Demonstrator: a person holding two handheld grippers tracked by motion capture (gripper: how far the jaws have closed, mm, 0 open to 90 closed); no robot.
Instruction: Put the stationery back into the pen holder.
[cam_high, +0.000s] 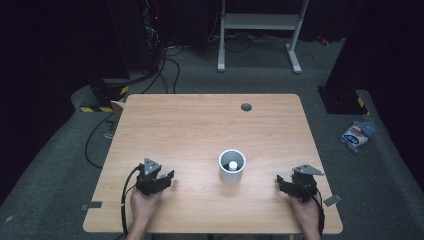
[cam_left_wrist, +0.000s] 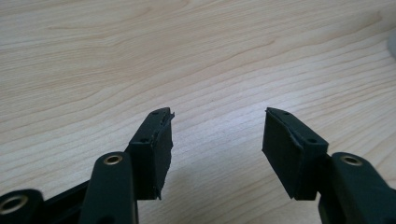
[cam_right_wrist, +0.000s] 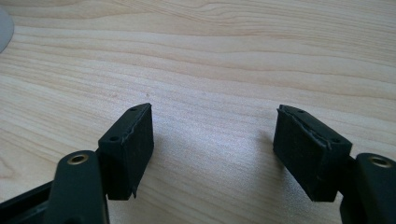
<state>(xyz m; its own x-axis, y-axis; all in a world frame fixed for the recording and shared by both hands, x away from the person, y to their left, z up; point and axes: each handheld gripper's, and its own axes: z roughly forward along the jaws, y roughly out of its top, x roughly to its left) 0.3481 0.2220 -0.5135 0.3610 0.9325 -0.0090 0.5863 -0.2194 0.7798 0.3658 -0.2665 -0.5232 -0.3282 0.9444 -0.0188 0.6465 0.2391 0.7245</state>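
The left claw (cam_high: 170, 176) rests low on the counter (cam_high: 190, 125) with its jaws apart and nothing between them; in the left gripper view (cam_left_wrist: 217, 135) only bare wood lies between its pads. The right claw (cam_high: 280, 181) sits near the counter's right front edge, its jaws also spread and empty, with bare wood between them in the right gripper view (cam_right_wrist: 212, 140). Between the two claws, slightly farther from the person, stands an upright white cup (cam_high: 232, 167) with a small white ball (cam_high: 233, 165) inside it. The cup is apart from both claws, somewhat nearer the right one. On the floor to the right lies a blue and white packet (cam_high: 357, 135).
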